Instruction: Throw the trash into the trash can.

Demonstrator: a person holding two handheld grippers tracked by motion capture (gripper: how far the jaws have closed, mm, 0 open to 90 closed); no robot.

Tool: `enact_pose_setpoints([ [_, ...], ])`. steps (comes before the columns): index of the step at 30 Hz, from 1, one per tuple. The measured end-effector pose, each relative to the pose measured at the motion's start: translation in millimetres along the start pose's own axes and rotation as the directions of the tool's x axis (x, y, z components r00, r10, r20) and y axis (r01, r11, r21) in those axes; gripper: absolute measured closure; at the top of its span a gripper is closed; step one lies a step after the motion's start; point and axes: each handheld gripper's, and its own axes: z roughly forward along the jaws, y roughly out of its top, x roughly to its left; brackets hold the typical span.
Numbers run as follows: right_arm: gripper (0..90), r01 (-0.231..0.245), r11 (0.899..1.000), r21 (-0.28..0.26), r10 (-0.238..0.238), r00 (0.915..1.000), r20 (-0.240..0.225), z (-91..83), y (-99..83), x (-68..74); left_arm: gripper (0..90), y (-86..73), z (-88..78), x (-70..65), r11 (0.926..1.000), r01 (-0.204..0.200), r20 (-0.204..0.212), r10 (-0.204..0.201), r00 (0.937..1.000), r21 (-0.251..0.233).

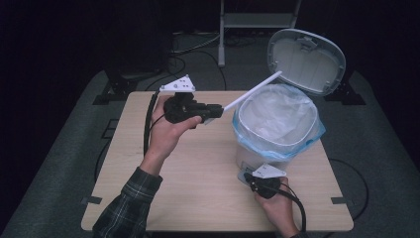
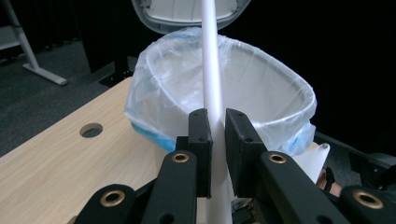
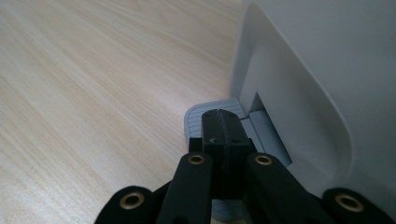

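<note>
high view, left gripper (image 1: 214,113) jaws clamp white tube (image 1: 251,90), right gripper (image 1: 253,179) jaws closed on bin pedal (image 3: 211,112)

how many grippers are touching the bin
1. The right gripper, jaws shut, presses the bin's grey pedal. The left gripper is apart from it, holding a white stick over the rim.

The bin (image 1: 275,131) stands on the right half of the table (image 1: 198,173) and blocks that side; its mouth is open upward, lined with a bag (image 2: 154,93). The lid (image 1: 306,60) stands up behind the mouth and closes the way from the back. A white rod (image 1: 252,90) slants across the near-left rim of the bin. The pedal (image 3: 205,116) at the bin's foot is covered by the right gripper (image 1: 263,184). The left half of the table is free wood.
</note>
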Motion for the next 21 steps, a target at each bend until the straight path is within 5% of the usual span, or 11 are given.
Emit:
enact_pose_setpoints([
  [21, 89.8, -0.002, 1.000, 0.002, 0.002, 1.0000, -0.002, -0.2, -0.1, -0.5, 80.9, 25.5, 35.9, -8.5, 0.9985, -0.032, 0.035, 0.030, 0.9989, 0.045],
])
